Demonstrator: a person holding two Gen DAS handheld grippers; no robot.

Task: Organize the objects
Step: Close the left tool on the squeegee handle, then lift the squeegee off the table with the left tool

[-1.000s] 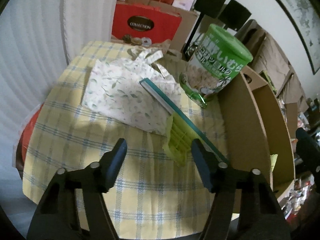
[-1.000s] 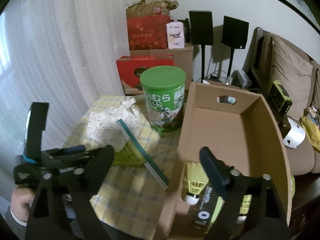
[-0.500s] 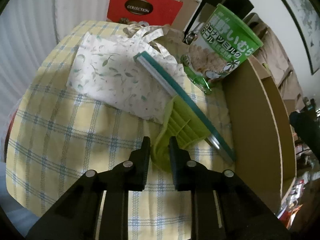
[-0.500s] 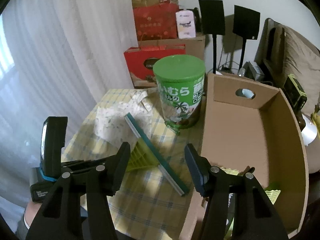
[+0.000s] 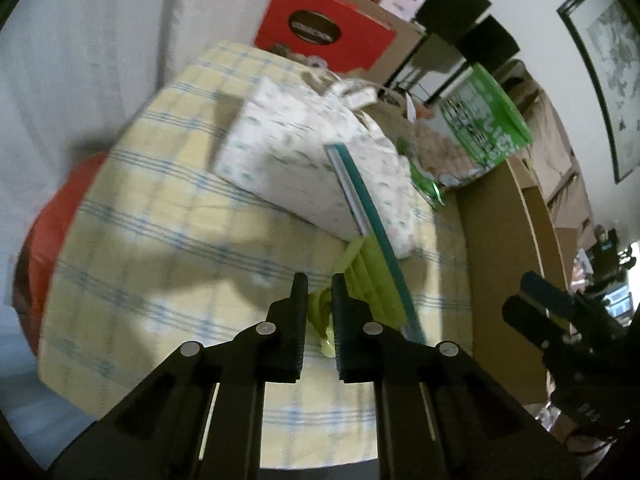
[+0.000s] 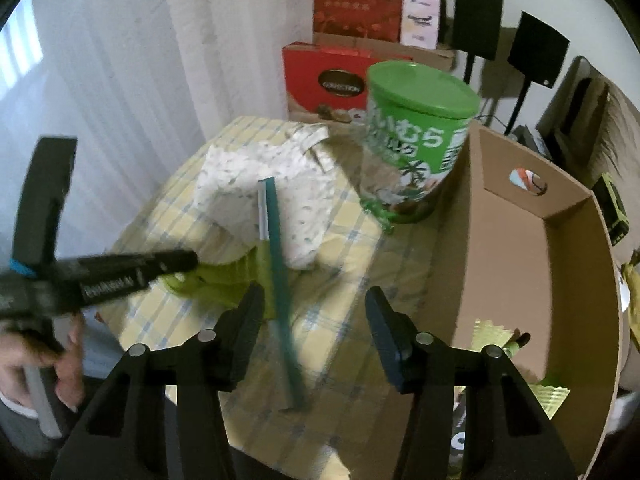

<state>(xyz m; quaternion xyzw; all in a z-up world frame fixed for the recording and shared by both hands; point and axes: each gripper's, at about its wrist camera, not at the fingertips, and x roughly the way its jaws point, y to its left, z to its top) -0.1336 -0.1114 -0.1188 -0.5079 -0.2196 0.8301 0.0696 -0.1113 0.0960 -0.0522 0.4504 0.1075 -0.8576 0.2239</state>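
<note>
The left gripper (image 5: 320, 304) has its fingers (image 5: 298, 320) drawn nearly together, pinching the lime-green handle end of the squeegee (image 5: 370, 280). In the left wrist view the squeegee's long teal blade runs from about 5 o'clock near the fingers up toward 11 o'clock, its far end lying over the white leaf-print bag (image 5: 296, 160). In the right wrist view the same blade (image 6: 278, 264) points from 6 o'clock to 12 o'clock, with the green handle sticking out to 9 o'clock, where the left gripper (image 6: 176, 264) grips it. Whether the blade's near end touches the cloth is hard to tell through the blur.

The right gripper (image 6: 316, 320) hangs over the counter (image 6: 344, 320) with its fingers (image 6: 384, 336) spread wide and nothing between them; the blade's near end lies just inside the left finger.

The yellow checked counter also carries a green-lidded canister (image 6: 412, 140) at 1 o'clock of the squeegee, touching the cardboard box (image 6: 516, 248) at 3 o'clock. Yellow-green packets (image 6: 490, 332) lie in the box's near end.
</note>
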